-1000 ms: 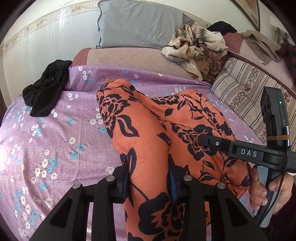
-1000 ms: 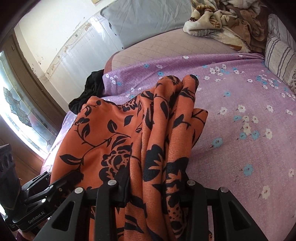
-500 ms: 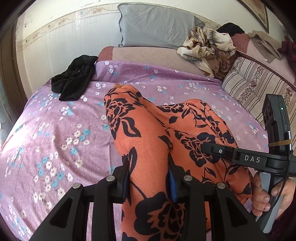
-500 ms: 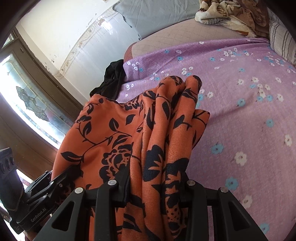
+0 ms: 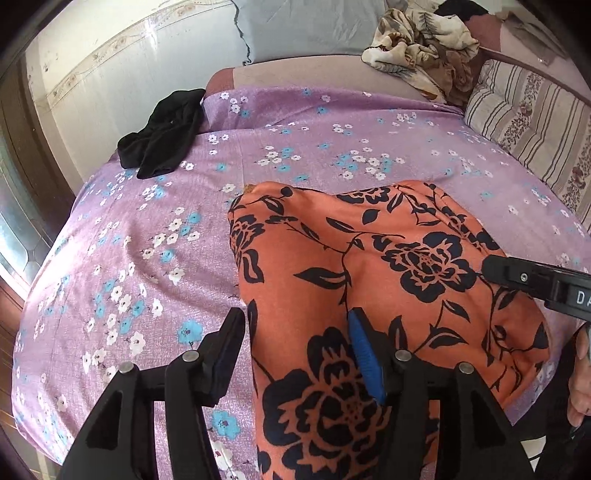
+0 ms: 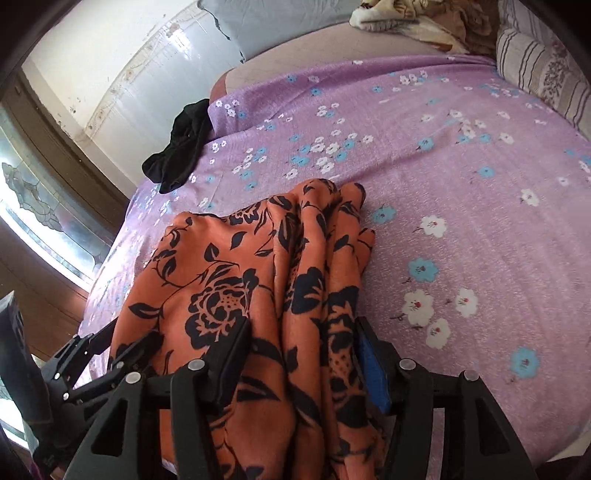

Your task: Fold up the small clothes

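An orange garment with black flower print (image 5: 369,266) lies on the purple flowered bedsheet (image 5: 147,240) near the bed's front edge. My left gripper (image 5: 297,354) is open, its fingers spread on either side of the garment's near left edge. The garment also shows in the right wrist view (image 6: 258,280), bunched in folds. My right gripper (image 6: 303,358) is open too, with the folds lying loosely between its spread fingers. The right gripper's body shows at the right of the left wrist view (image 5: 535,284); the left gripper shows at the lower left of the right wrist view (image 6: 85,358).
A black garment (image 5: 162,133) lies at the bed's far left corner. A grey pillow (image 5: 306,26) and a heap of patterned clothes (image 5: 421,48) are at the head. A striped cushion (image 5: 532,122) runs along the right side. A wall and window are at left.
Both grippers have opened and let go of the orange garment, which has dropped from being held up and now lies lower on the bed near the front edge.
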`<control>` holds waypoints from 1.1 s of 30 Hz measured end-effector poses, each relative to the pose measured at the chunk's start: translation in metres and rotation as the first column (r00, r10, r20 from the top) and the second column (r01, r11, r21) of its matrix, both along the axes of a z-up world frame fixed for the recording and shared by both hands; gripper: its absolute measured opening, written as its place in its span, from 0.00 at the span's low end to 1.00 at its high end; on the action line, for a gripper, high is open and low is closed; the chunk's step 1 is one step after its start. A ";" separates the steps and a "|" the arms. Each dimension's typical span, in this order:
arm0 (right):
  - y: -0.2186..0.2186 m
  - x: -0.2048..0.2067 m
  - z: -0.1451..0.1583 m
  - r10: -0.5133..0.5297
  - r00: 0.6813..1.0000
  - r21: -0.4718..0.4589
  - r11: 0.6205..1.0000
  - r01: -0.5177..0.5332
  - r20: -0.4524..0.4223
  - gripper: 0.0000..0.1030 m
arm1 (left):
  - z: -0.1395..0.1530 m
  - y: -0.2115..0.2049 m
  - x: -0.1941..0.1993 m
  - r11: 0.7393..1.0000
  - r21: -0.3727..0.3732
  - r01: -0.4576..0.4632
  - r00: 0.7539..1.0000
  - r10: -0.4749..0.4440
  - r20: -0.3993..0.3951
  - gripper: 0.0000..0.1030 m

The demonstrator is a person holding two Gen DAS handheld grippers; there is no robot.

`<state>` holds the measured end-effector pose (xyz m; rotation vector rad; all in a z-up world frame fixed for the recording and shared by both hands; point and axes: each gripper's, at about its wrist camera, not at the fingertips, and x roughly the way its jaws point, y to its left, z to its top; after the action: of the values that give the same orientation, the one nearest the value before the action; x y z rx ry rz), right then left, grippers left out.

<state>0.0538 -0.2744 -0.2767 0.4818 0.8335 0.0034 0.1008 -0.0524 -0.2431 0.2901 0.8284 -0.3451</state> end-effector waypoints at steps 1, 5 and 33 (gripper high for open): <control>0.001 -0.008 0.006 0.000 1.000 -0.023 1.000 0.000 0.021 0.58 | 0.004 0.003 -0.003 1.000 -0.007 -0.011 1.000 0.011 0.008 0.57; 0.006 -0.034 0.031 0.028 0.992 -0.093 0.996 -0.017 0.124 0.58 | 0.028 0.017 -0.017 0.999 -0.039 -0.034 0.998 0.036 0.049 0.62; 0.021 -0.046 0.067 0.061 0.978 -0.201 0.979 -0.020 0.199 0.59 | 0.089 0.012 -0.035 0.990 0.005 -0.142 0.985 0.140 0.102 0.87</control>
<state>0.0075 -0.2535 -0.2095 0.2706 0.6339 0.0069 0.0657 -0.0405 -0.1545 0.2570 0.7466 -0.1911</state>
